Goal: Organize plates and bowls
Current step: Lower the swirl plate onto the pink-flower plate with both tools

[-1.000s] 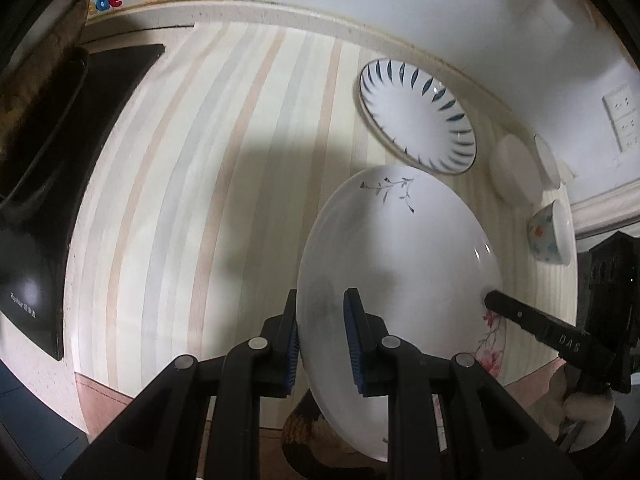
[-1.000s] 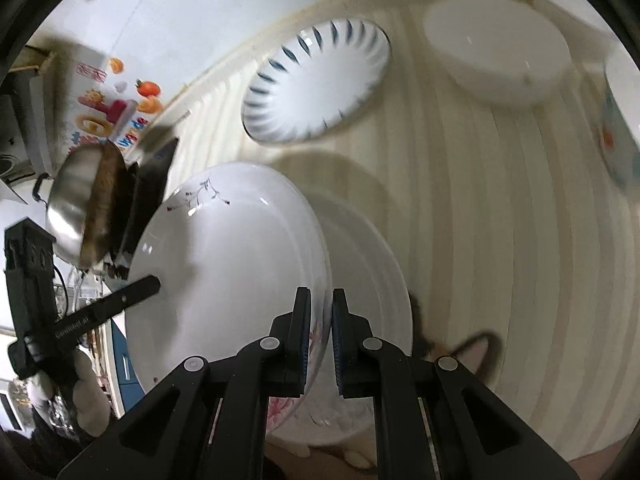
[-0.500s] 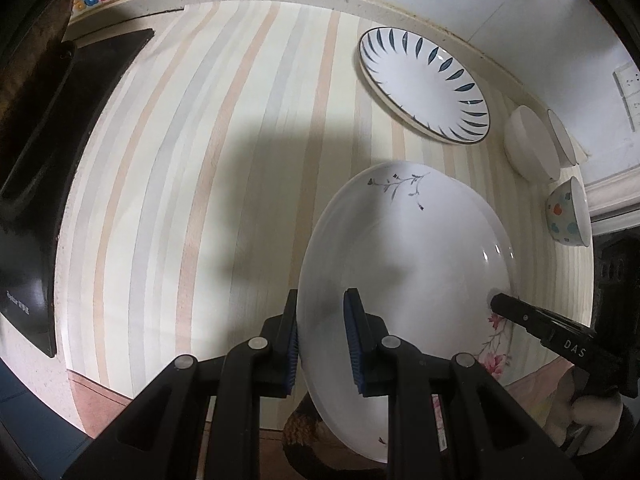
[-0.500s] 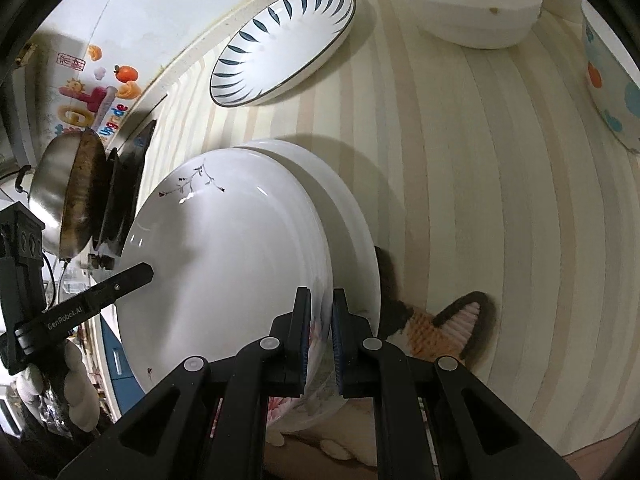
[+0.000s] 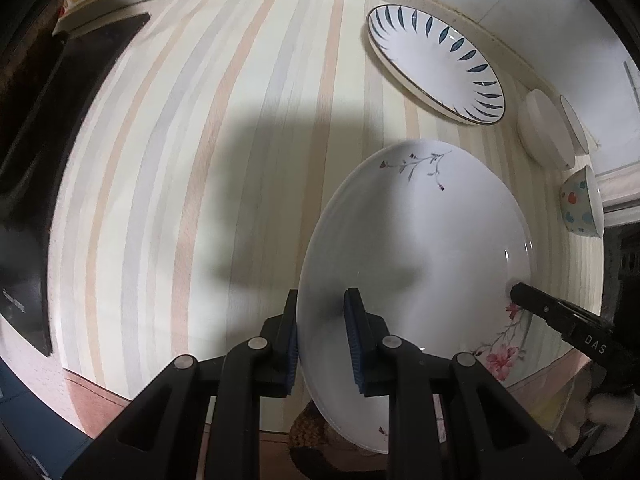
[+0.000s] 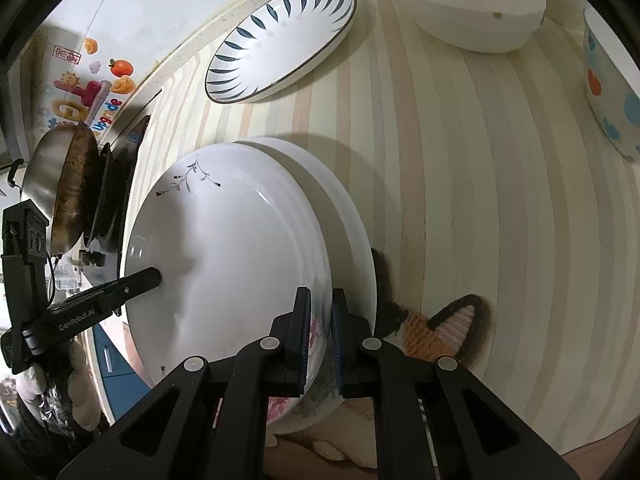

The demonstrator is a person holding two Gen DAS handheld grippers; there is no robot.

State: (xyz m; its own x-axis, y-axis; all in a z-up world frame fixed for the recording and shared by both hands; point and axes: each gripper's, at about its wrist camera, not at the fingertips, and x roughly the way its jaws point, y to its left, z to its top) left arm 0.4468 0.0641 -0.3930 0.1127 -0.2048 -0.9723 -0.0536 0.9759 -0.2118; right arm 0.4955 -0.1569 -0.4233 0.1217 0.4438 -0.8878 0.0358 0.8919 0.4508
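Observation:
Both grippers hold one large white floral plate (image 5: 420,264) by opposite rims. My left gripper (image 5: 322,338) is shut on its near rim; the right gripper's finger (image 5: 560,312) shows at the far rim. In the right wrist view my right gripper (image 6: 320,336) is shut on the same plate (image 6: 228,264), which sits just above a second white plate (image 6: 352,240) on the striped counter. A blue-leaf plate (image 5: 436,62) (image 6: 280,40) lies further back.
An overturned white bowl (image 6: 468,4) (image 5: 544,134) and a dotted bowl (image 6: 612,92) (image 5: 582,204) stand at the right. A black stove (image 5: 48,128) with a metal wok (image 6: 64,188) is at the left. A cat-shaped mat (image 6: 432,328) lies under the plates.
The held plate has come down and toward the counter's front, nearly covering the lower white plate. Both grippers stay shut on it.

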